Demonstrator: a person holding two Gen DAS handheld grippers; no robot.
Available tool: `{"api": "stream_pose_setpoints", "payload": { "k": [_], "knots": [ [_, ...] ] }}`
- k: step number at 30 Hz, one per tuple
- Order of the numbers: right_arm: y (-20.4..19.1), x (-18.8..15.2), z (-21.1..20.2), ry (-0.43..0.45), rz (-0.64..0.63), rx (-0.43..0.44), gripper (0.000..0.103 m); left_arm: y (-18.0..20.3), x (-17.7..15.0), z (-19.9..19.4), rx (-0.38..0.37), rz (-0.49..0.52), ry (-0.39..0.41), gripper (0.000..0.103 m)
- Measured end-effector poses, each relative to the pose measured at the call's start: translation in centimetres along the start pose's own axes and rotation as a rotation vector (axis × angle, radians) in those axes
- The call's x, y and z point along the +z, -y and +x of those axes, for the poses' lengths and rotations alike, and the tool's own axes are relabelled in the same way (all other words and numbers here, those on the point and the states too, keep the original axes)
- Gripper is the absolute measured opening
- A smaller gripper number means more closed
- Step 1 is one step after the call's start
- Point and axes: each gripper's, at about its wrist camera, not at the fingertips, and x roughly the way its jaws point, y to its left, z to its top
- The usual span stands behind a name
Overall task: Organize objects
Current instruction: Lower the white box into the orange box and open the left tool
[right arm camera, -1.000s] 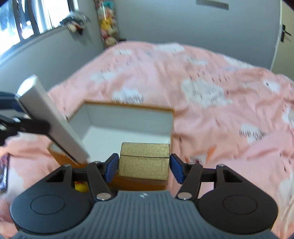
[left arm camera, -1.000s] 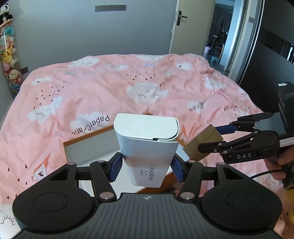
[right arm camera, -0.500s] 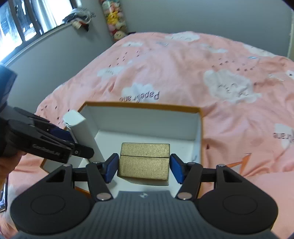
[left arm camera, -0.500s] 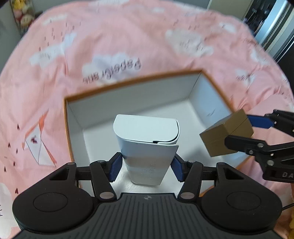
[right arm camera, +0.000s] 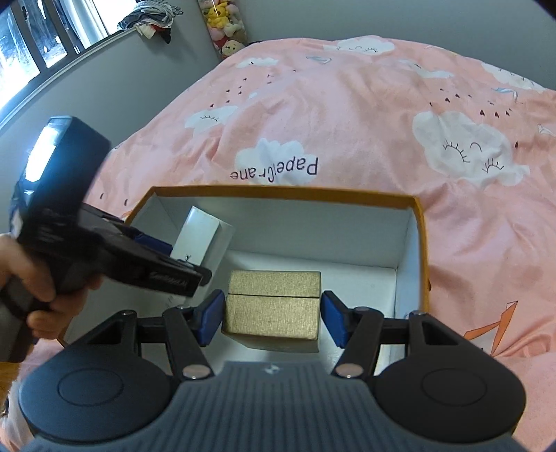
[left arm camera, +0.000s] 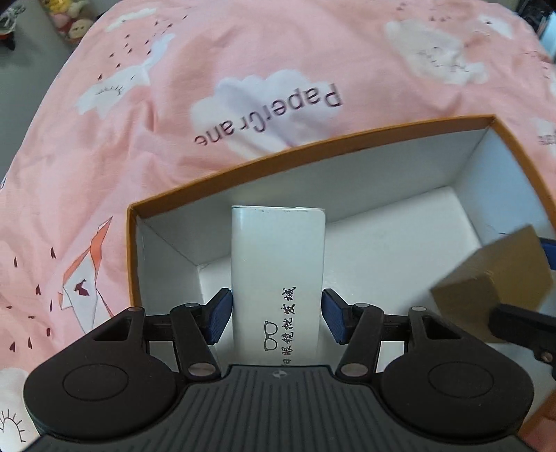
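An open orange box with white inside [left arm camera: 312,146] [right arm camera: 422,250] lies on the pink bed. My left gripper [left arm camera: 277,318] is shut on a white glasses case [left arm camera: 278,274] and holds it down inside the box by the left wall; the case also shows in the right wrist view [right arm camera: 199,240]. My right gripper [right arm camera: 272,316] is shut on a gold box [right arm camera: 272,309] and holds it inside the orange box, right of the white case. The gold box shows at the right edge of the left wrist view [left arm camera: 500,274].
A pink quilt with white clouds [right arm camera: 347,104] covers the bed around the box. A grey wall with a window sill [right arm camera: 87,69] and plush toys [right arm camera: 226,27] lie at the far left.
Both grippers have gone down into the orange box. The white case has tipped forward and now lies flatter along the left side. The gold box sits lower, near the box floor.
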Motion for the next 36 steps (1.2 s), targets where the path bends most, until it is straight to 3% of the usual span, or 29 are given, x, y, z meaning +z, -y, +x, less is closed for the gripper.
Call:
{"api": "stream_pose_setpoints", "payload": {
  "k": [8,15,16,18,23,26,30,36],
  "knots": [
    [0.4,-0.1,2.0,-0.035,0.004,0.007,0.062,1.5,0.4,0.4,0.075,0.109,-0.014,0.069],
    [0.8,-0.1,2.4,-0.047,0.022,0.001,0.062,2.6,-0.2,0.5,0.276,0.258,0.046,0.067],
    [0.9,-0.2,2.5,-0.051,0.026,0.001,0.062,2.6,-0.3,0.4,0.279,0.274,0.051,0.061],
    [1.1,-0.2,2.7,-0.057,0.042,-0.001,0.062,2.7,-0.4,-0.1,0.219,0.309,0.06,0.058],
    [1.4,-0.2,2.9,-0.058,0.055,-0.014,0.062,3.1,-1.0,-0.4,-0.013,0.375,0.022,0.03],
    [1.5,-0.3,2.8,-0.059,0.06,-0.011,0.062,3.5,-1.6,-0.1,-0.139,0.398,-0.01,0.025],
    [1.5,-0.4,2.9,-0.072,0.063,-0.005,0.062,4.3,-1.8,1.3,-0.121,0.429,-0.061,0.022],
    [1.1,-0.9,3.3,-0.105,0.078,0.031,0.062,3.4,-1.0,3.0,-0.07,0.384,-0.11,0.011]
  ]
}}
